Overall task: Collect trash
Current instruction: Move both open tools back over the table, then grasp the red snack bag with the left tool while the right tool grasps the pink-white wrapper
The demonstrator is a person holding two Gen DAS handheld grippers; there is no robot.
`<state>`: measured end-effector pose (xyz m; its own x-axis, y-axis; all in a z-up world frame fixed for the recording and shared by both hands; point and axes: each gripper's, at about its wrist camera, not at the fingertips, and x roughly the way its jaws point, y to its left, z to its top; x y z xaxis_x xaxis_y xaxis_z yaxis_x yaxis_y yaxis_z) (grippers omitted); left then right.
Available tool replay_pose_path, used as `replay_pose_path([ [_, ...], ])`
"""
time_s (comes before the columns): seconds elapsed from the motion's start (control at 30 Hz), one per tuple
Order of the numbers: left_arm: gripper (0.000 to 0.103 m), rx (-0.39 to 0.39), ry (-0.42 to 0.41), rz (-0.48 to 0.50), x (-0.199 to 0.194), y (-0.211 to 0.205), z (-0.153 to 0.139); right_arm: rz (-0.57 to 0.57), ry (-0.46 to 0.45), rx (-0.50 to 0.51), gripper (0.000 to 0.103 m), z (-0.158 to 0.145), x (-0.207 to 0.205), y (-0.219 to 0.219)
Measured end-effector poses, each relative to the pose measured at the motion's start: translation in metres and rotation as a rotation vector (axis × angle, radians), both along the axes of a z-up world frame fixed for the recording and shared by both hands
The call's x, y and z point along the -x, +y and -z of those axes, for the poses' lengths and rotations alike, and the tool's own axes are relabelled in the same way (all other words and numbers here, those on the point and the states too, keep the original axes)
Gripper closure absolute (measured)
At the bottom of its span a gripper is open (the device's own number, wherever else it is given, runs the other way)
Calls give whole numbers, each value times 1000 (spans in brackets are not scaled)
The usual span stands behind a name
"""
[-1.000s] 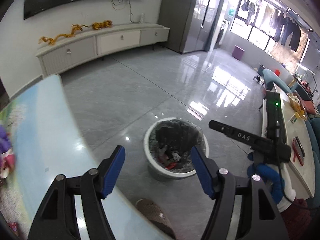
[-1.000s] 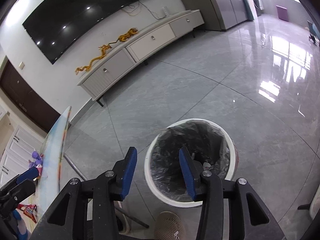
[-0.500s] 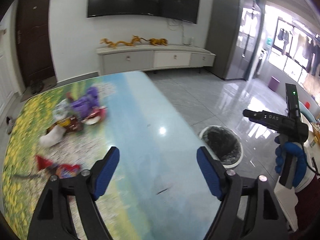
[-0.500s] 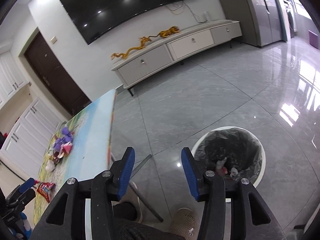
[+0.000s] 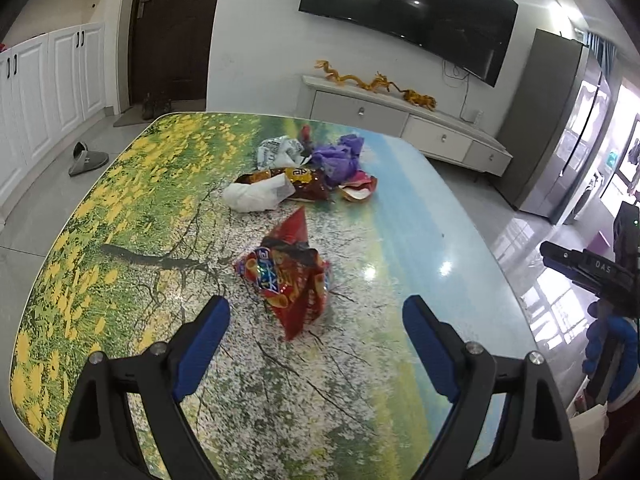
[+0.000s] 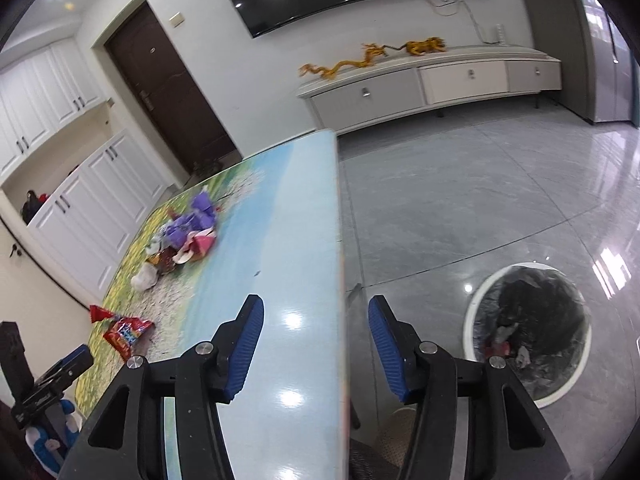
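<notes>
Over the table (image 5: 120, 208), left gripper (image 5: 316, 320) jaws wide, just been opening, nothing held, red snack bag (image 5: 292, 276) just ahead. Right gripper (image 6: 316, 340) half open, empty, also opening, at table edge; bin (image 6: 528, 328) beyond it.

A home living room: a large wall-mounted television (image 5: 408, 12) hangs above a long low white cabinet (image 5: 404, 120) bearing golden dragon ornaments (image 5: 372, 82). White cupboards (image 5: 48, 84) and a dark entrance door (image 5: 172, 28) stand left, a slipper (image 5: 86, 158) on the glossy tiled floor (image 6: 460, 208).
</notes>
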<state>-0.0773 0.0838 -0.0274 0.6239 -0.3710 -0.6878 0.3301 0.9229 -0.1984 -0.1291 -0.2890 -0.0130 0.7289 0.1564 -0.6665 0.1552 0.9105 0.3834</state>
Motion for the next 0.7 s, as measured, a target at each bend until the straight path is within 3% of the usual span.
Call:
replay_pose_path([
  [0.3,15,-44,49,-32,-29,-8,24,-118,44,-4,50,16,-35,38],
  [0.7,15,-42,88,-72,-59,-11,44,-258,45,3,48,19,-95,78],
])
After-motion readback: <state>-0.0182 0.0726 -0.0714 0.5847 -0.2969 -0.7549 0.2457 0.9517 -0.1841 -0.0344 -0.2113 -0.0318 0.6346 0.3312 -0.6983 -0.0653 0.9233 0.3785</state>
